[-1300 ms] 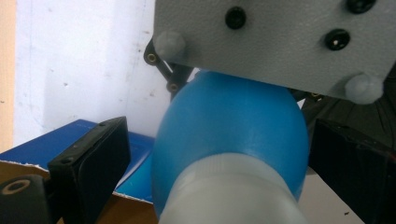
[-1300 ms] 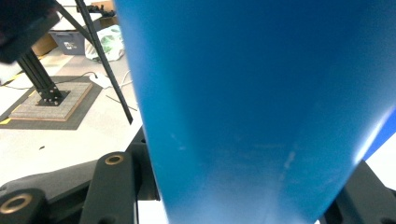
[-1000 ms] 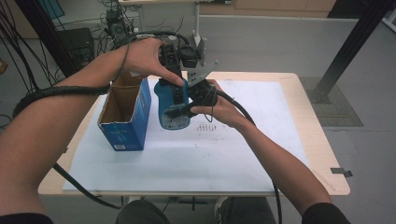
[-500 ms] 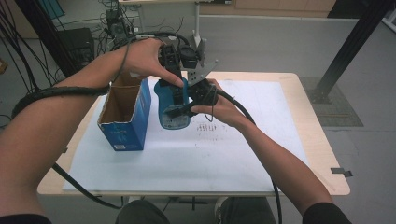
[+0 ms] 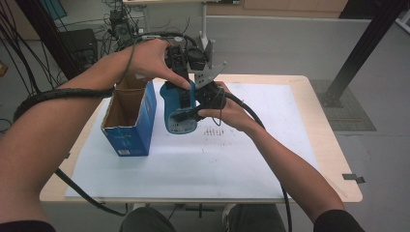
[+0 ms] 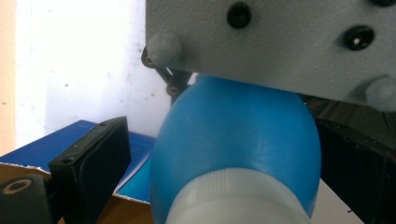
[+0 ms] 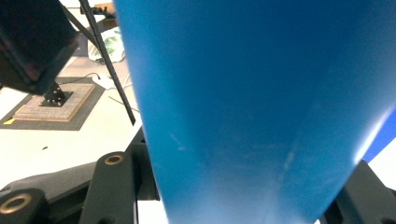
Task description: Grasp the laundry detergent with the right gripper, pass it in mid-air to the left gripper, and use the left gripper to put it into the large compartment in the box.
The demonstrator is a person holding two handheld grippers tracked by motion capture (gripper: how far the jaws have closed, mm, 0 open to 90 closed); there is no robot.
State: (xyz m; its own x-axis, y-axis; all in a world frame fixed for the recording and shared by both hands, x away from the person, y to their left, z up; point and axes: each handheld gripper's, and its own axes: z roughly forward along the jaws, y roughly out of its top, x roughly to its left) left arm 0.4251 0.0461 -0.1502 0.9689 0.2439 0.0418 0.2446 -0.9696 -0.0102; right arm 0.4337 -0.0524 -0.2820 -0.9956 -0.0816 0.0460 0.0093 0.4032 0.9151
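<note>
A blue bottle [image 5: 176, 113] with a white cap hangs above the table, held between both hands. My right gripper [image 5: 194, 110] is shut on its body from the right; in the right gripper view the blue bottle [image 7: 257, 116] fills the space between the jaws. My left gripper [image 5: 180, 79] comes down over the bottle's top. In the left gripper view the bottle [image 6: 233, 140] lies between the jaws with its white cap [image 6: 233, 200] nearest the camera, and a gap shows beside the left jaw. The left hand's fingers rest on the bottle's shoulder.
An open blue cardboard box [image 5: 130, 130] stands just left of the bottle on a white sheet [image 5: 217, 159] covering the wooden table [image 5: 314, 92]. The right gripper's grey plate [image 5: 211, 71] rises behind the bottle. Cables trail over both forearms. A black post [image 5: 362, 48] stands at the back right.
</note>
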